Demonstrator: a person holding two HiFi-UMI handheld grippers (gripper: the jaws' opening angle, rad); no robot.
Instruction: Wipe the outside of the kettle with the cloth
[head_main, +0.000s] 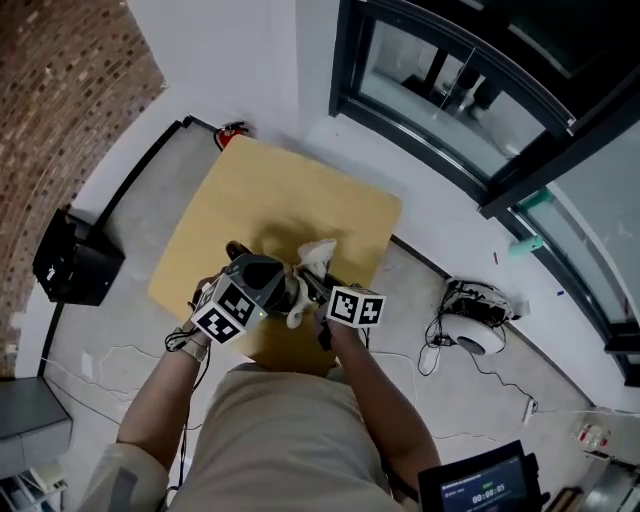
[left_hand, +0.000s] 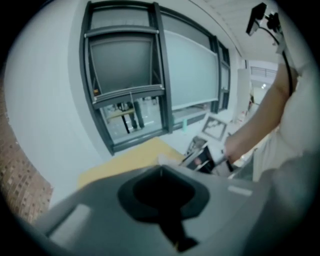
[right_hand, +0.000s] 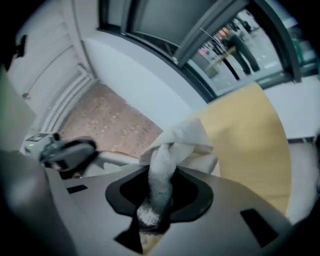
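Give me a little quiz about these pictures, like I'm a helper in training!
1. What does the right gripper hold? A) a sponge B) a cloth C) a cup
2. True or false: the cloth is black.
3. Fill in the gap: the wall at the left of the head view is made of ____.

Key: 1 B. 2 False, it is white. 3 Brick.
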